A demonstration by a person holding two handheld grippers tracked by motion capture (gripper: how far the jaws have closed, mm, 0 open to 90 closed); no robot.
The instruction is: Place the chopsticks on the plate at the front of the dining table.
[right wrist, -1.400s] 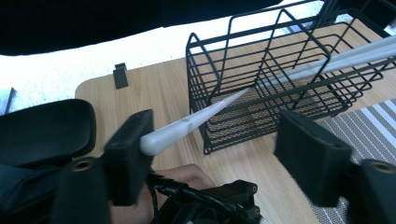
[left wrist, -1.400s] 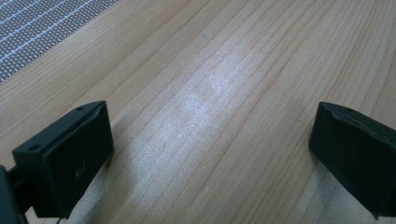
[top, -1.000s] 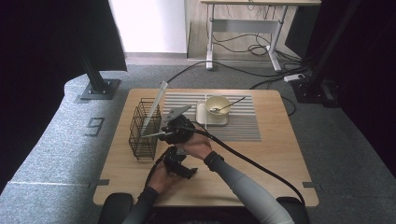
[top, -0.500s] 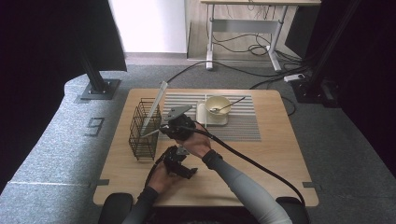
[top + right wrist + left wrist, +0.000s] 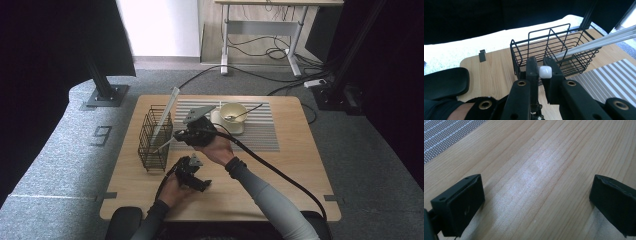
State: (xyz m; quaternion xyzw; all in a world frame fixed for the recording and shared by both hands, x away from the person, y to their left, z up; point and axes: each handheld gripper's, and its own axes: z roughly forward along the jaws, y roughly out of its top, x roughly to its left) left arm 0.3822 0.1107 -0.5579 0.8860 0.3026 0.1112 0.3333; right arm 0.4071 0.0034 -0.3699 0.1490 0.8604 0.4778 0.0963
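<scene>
Glossy white square-ended rod in right hand-held gripper, beside black wire basket.

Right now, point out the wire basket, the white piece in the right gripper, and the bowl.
wire basket (image 5: 554,47), right gripper view, rear rim wires.
white piece (image 5: 545,72), right gripper view, its end face.
bowl (image 5: 234,111), high view, rim.

You get even, soft overhead light on the wooden table in the high view, with faint shadows beneath the forearms; beyond the table's far and side edges the room drops into near-black. In the left gripper view, a pale sheen of glare sits on the table's grain, and the wood nearest the lens is soft. In the right gripper view, the floor behind the wire basket is blown out white, and everything in front of the basket blurs.
</scene>
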